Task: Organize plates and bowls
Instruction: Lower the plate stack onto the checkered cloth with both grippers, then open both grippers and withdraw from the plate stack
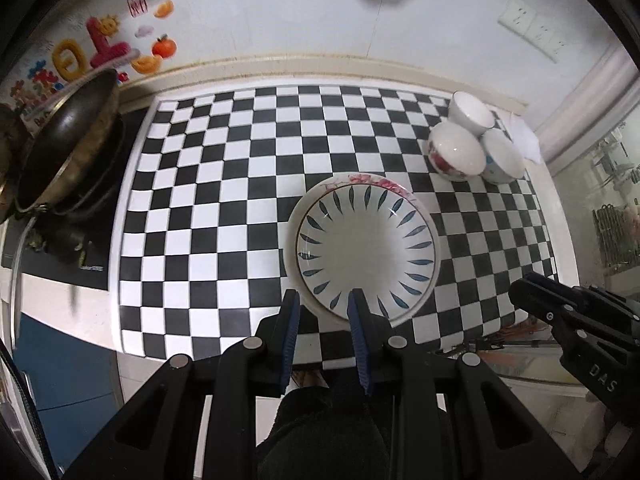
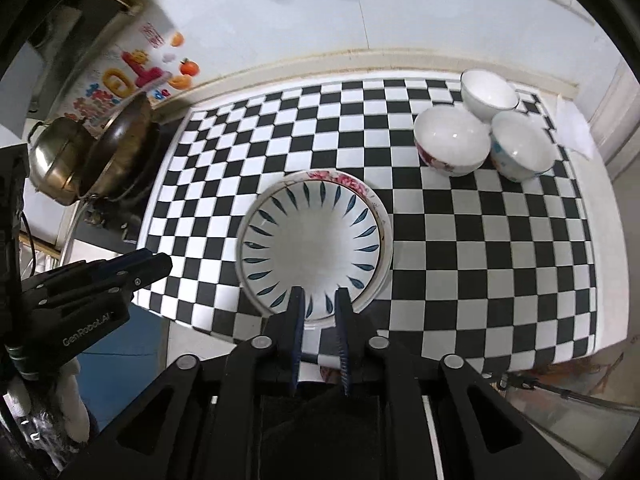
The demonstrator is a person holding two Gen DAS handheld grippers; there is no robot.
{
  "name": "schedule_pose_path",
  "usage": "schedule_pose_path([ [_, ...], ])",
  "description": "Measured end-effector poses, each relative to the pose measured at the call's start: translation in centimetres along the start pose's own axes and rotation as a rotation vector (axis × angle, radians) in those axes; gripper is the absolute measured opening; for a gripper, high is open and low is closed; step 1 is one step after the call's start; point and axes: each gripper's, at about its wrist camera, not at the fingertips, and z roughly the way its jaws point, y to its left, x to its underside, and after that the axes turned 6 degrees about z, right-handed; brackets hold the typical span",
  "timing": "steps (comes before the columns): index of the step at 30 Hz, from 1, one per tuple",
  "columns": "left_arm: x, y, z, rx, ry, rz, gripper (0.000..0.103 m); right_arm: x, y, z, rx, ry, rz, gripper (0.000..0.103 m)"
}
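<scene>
A white plate with blue leaf marks (image 1: 366, 246) (image 2: 310, 244) lies on top of a pink-flowered plate (image 1: 372, 181) (image 2: 344, 179) on the checkered mat. Three bowls stand close together at the back right: a pink-flowered one (image 1: 456, 151) (image 2: 452, 140), a plain white one (image 1: 471, 110) (image 2: 488, 92) and a blue-patterned one (image 1: 503, 157) (image 2: 522, 146). My left gripper (image 1: 324, 304) is open over the near left rim of the plates. My right gripper (image 2: 320, 298) is open at the plates' near rim, holding nothing.
A dark wok (image 1: 66, 140) (image 2: 120, 148) and a steel pot (image 2: 56, 160) sit on a stove at the left. The mat (image 1: 224, 184) (image 2: 480, 240) ends at the counter's front edge. A tiled wall with sockets (image 1: 532, 28) runs behind.
</scene>
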Motion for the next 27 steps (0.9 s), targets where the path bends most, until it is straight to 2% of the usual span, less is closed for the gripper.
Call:
schedule_pose_path([
  [5, 1.6, -0.9, -3.8, -0.018, -0.07, 0.025, 0.026, 2.0, 1.1, -4.4, 0.004, -0.09, -0.016, 0.047],
  [7, 2.1, -1.0, -4.8, -0.018, -0.091, 0.024, 0.028, 2.5, 1.5, -5.7, 0.016, -0.115, -0.023, 0.066],
  [10, 2.7, -1.3, -6.0, -0.011, -0.108, 0.029, 0.034, 3.2, 2.2, -7.5, 0.018, -0.146, -0.026, 0.078],
  [13, 3.1, -1.5, -6.6, -0.01, -0.118, 0.031, 0.038, 3.7, 2.5, -8.8, 0.027, -0.169, -0.024, 0.081],
  [20, 3.6, -1.8, -7.6, 0.004, -0.129, 0.032, 0.038, 4.3, 2.4, -10.3, 0.03, -0.183, -0.002, 0.083],
  [27, 1.9, -2.9, -7.0, 0.0, -0.135, 0.019, 0.038, 3.3, 0.5, -11.0, 0.013, -0.21, 0.035, 0.084],
])
